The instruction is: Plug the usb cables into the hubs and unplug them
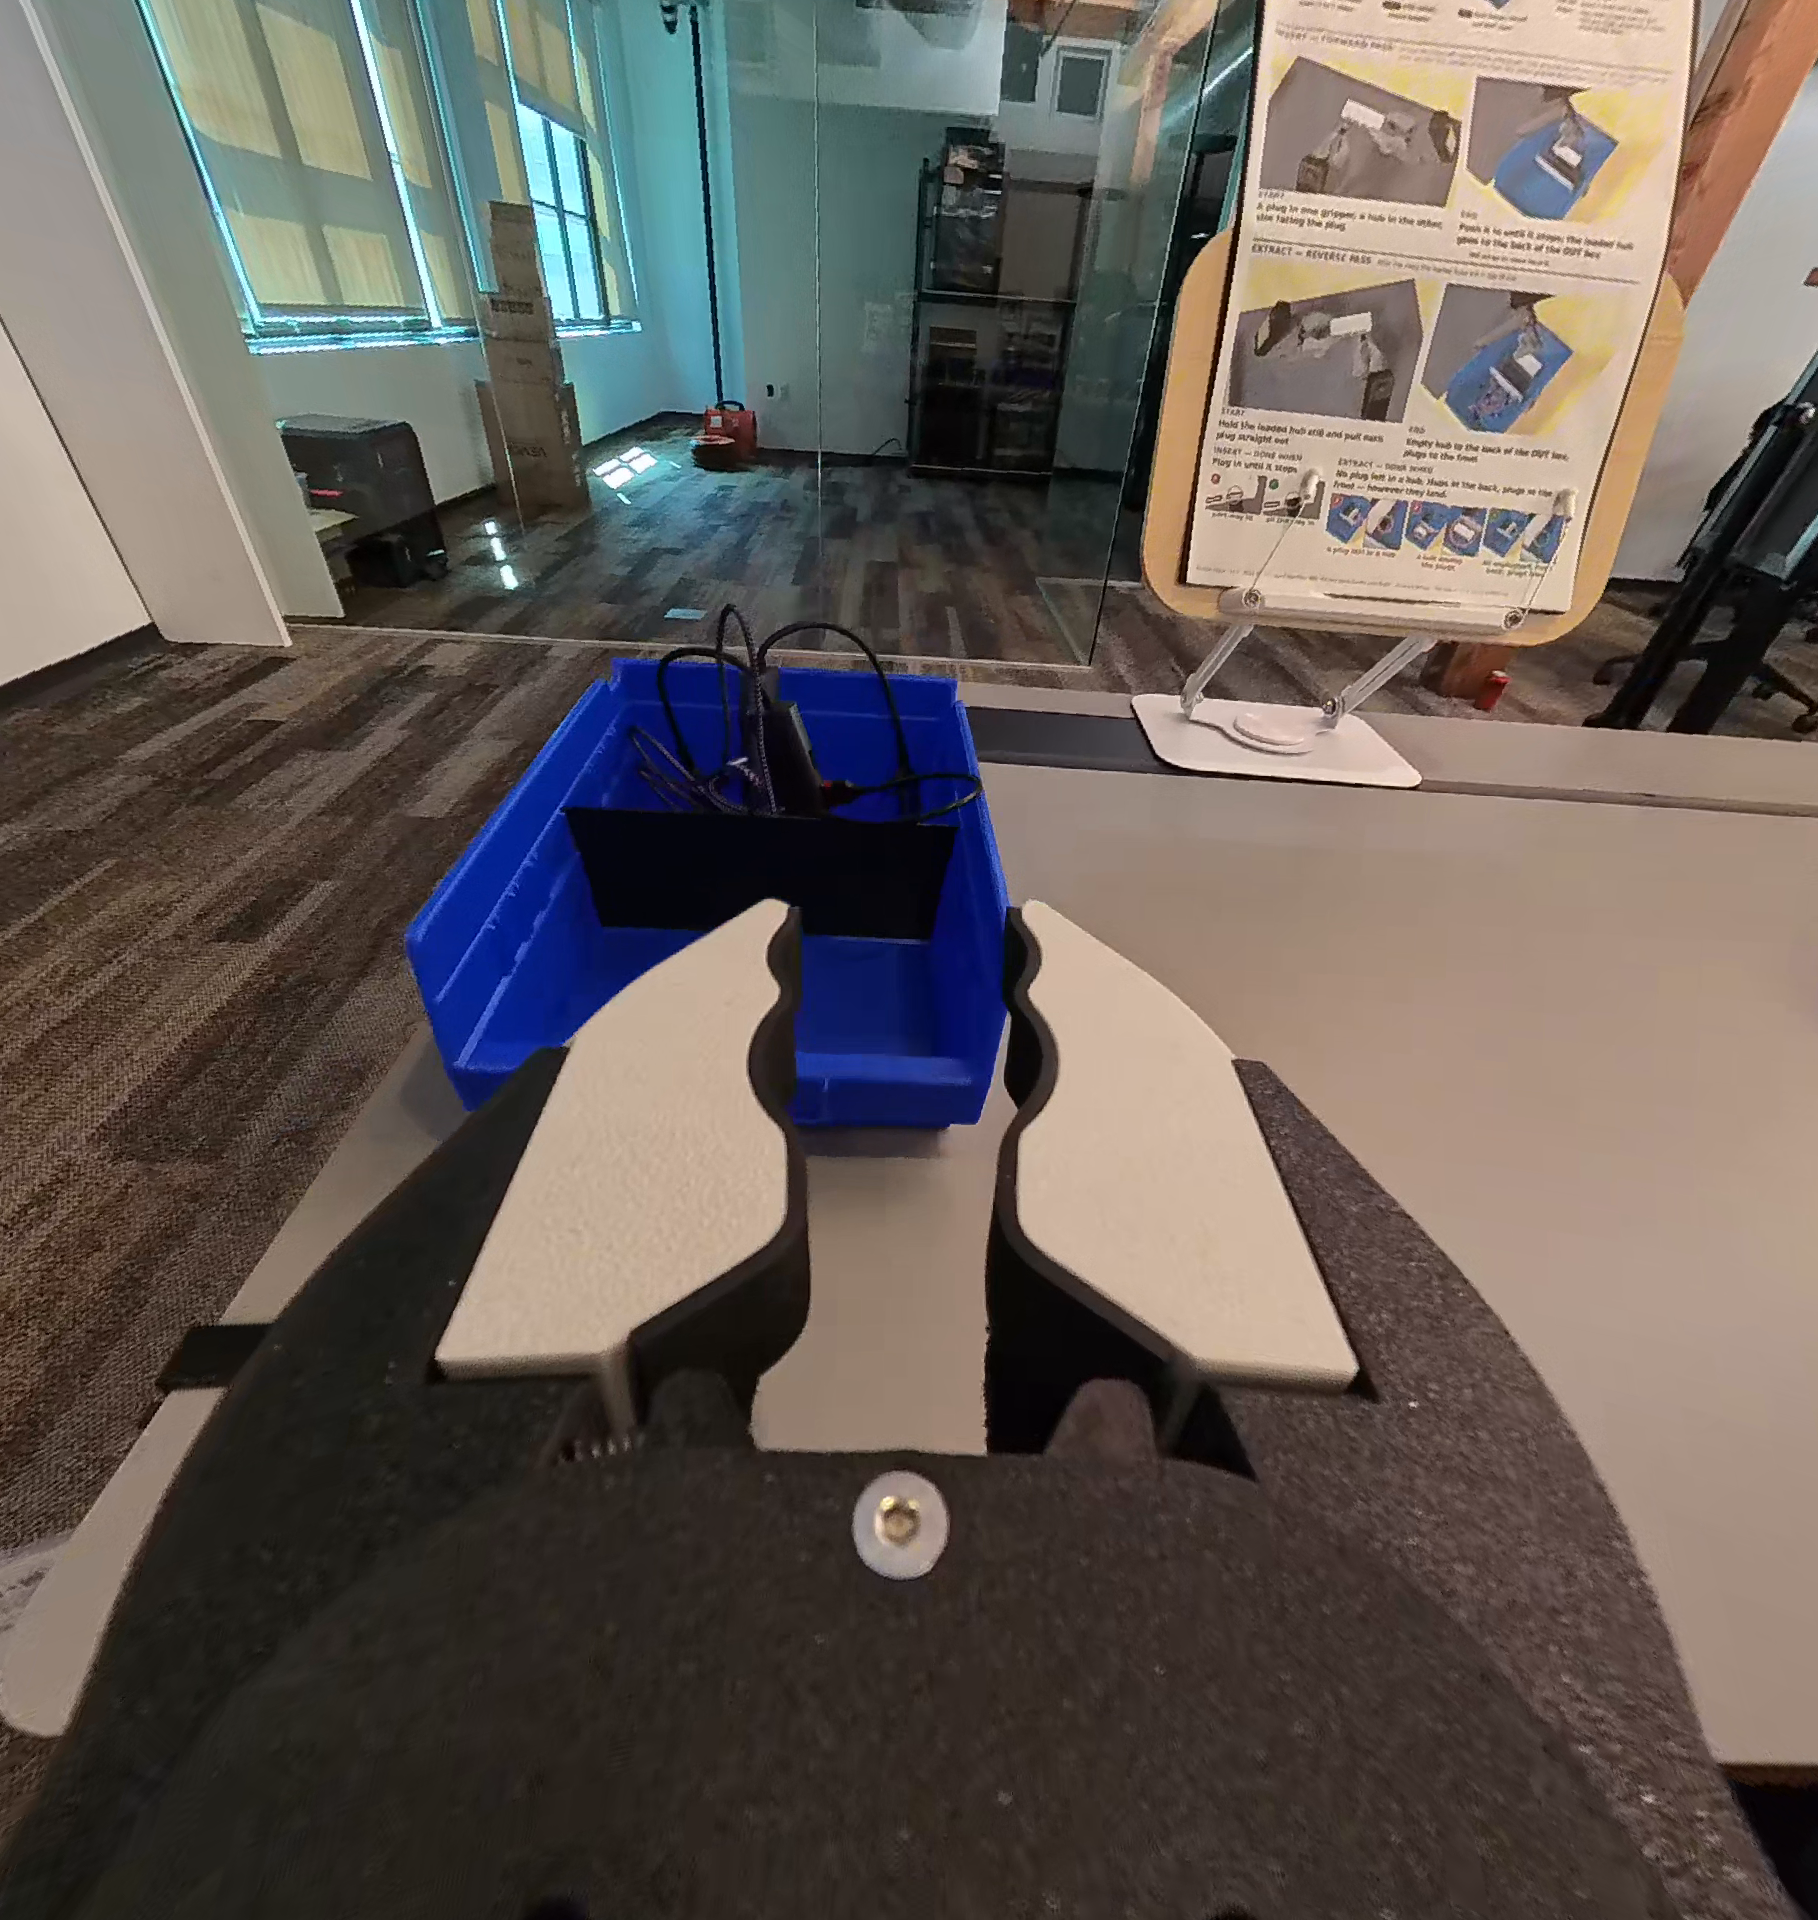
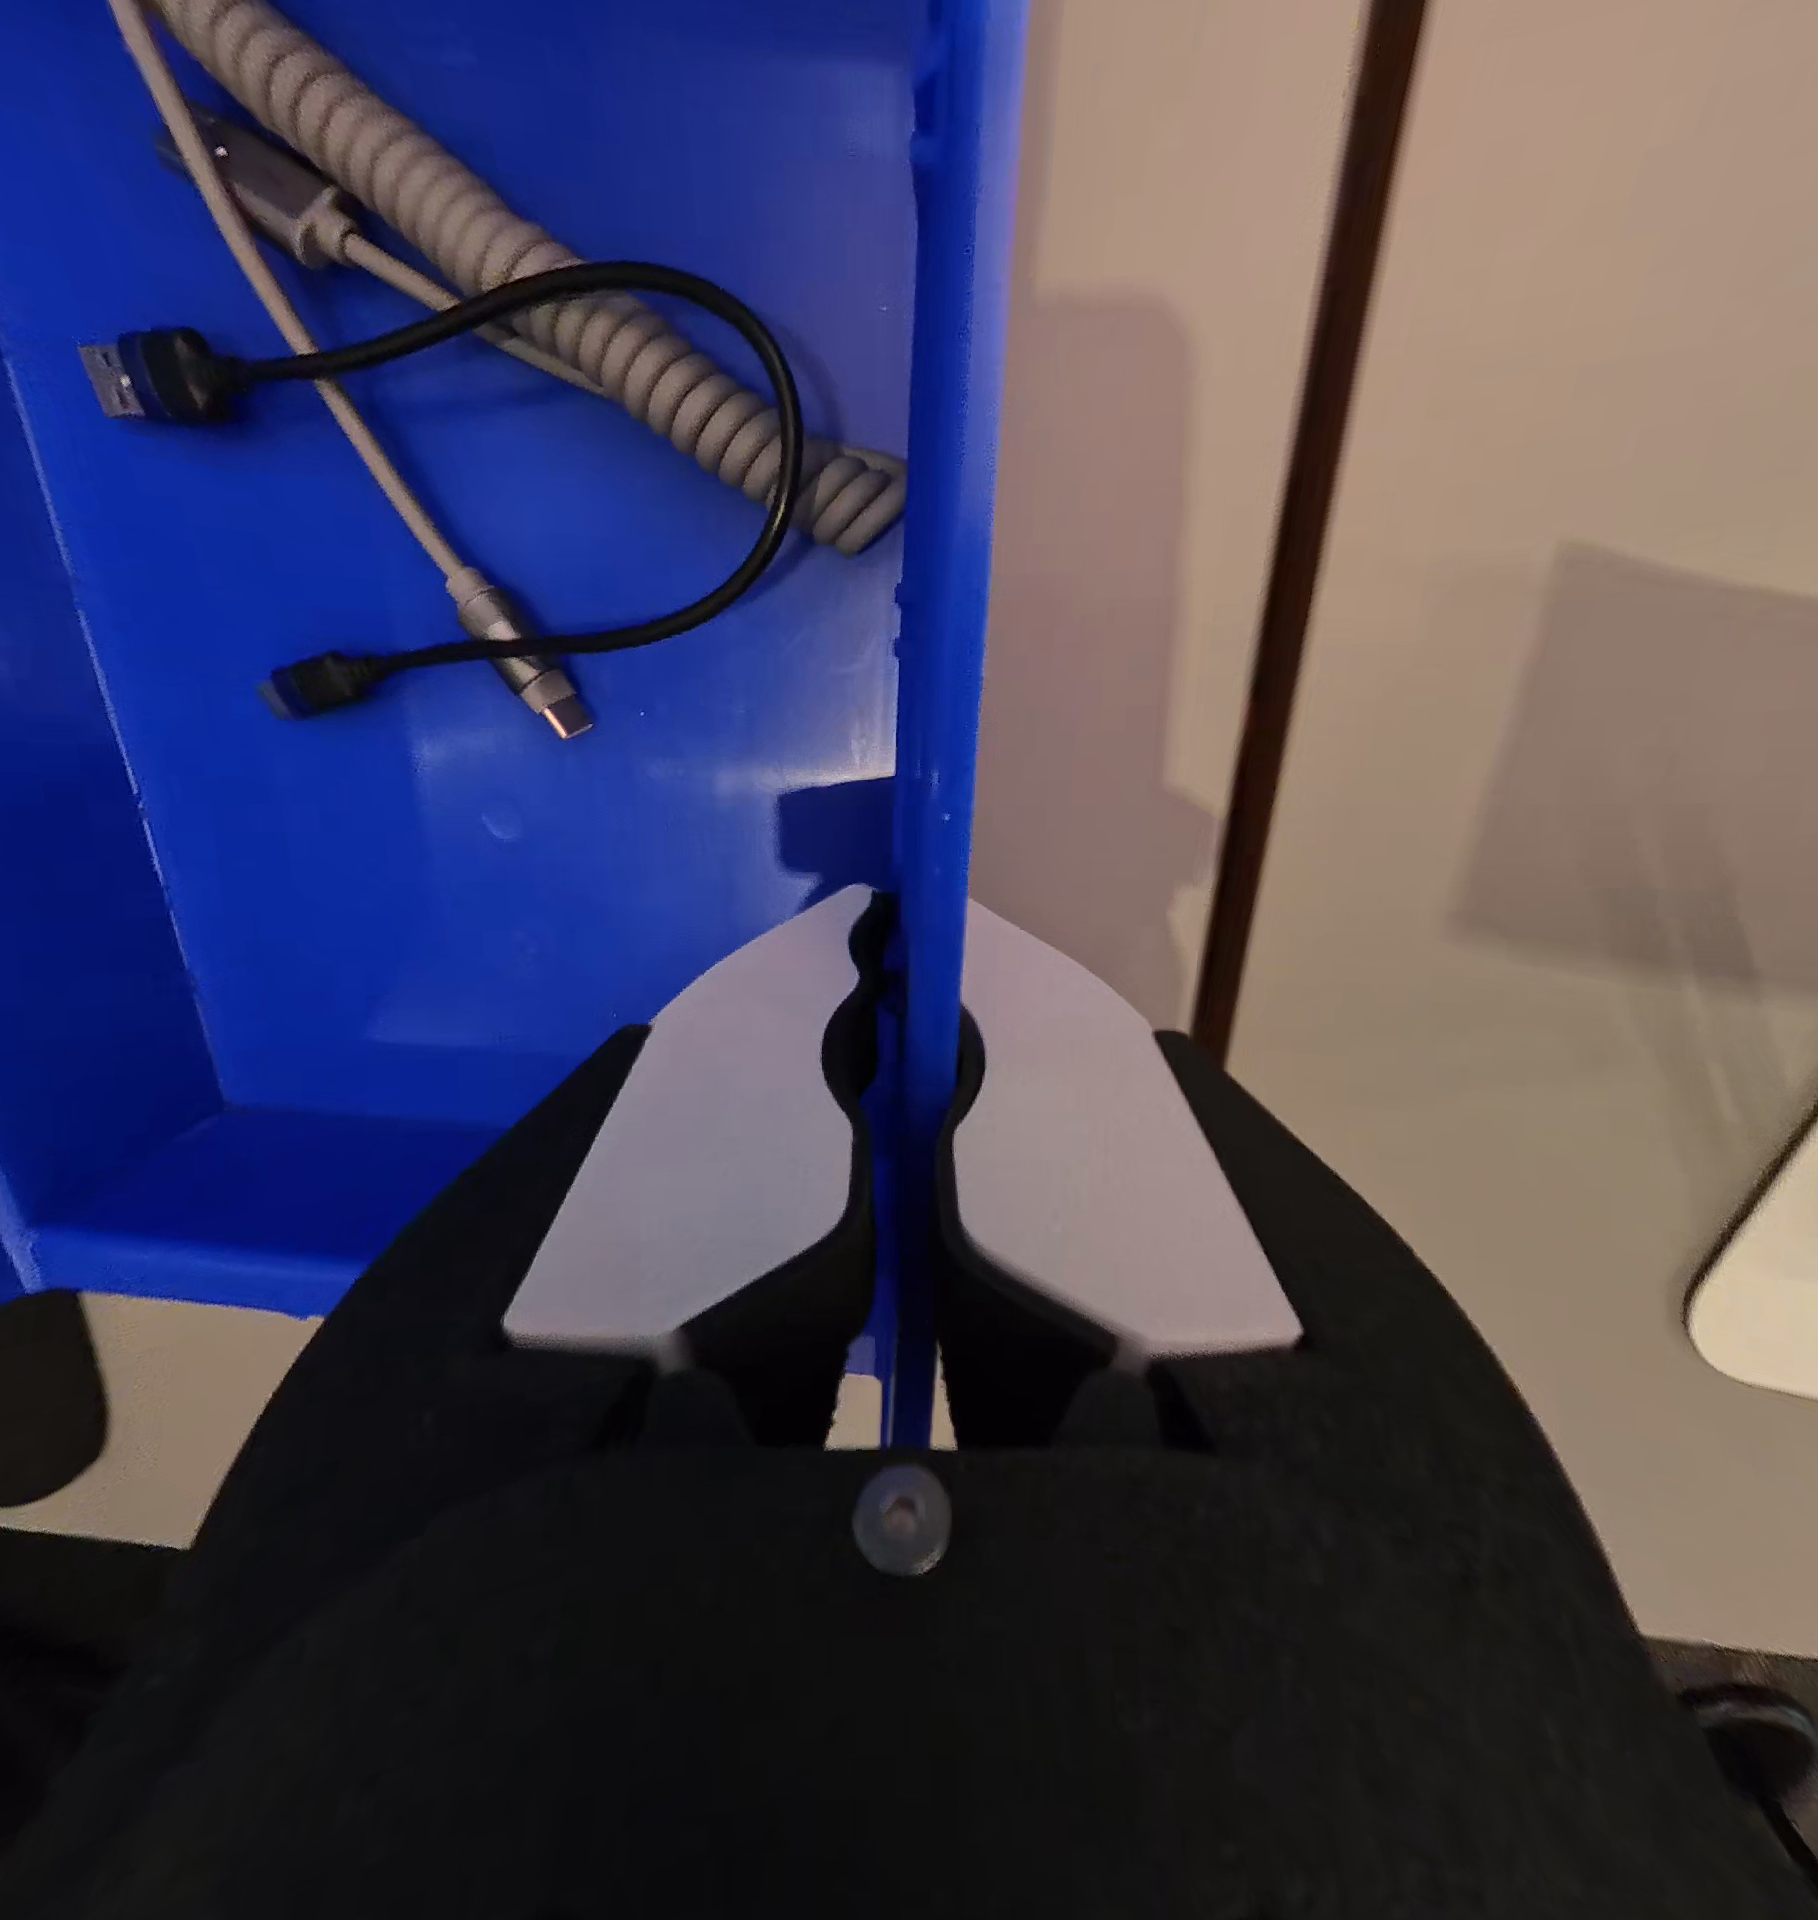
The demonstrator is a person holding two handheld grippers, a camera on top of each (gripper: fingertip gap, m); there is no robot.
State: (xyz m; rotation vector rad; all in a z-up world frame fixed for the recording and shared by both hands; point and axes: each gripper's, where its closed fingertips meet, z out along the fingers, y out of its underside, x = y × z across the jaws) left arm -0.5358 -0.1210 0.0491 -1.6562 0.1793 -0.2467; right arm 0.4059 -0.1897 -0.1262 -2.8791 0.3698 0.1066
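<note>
Right tool (image 2: 910, 935) clamps blue bin (image 2: 936, 520) side wall, cables (image 2: 614, 343) loose inside; left tool (image 1: 900, 935) open facing another cable-filled bin (image 1: 531, 935) at tabletop (image 1: 1404, 1039) edge.

Cables (image 1: 780, 727) lie in the bin (image 1: 489, 935) behind its divider (image 1: 759, 862); document stand (image 1: 1289, 727) to the right

Left wrist view is bright and sharp, daylight entering through windows (image 1: 365, 177), glare on the floor (image 1: 614, 468), edges bowed by the wide-angle lens; right wrist view is dimmer, softly blurred, shadows on the table (image 2: 1611, 779).
</note>
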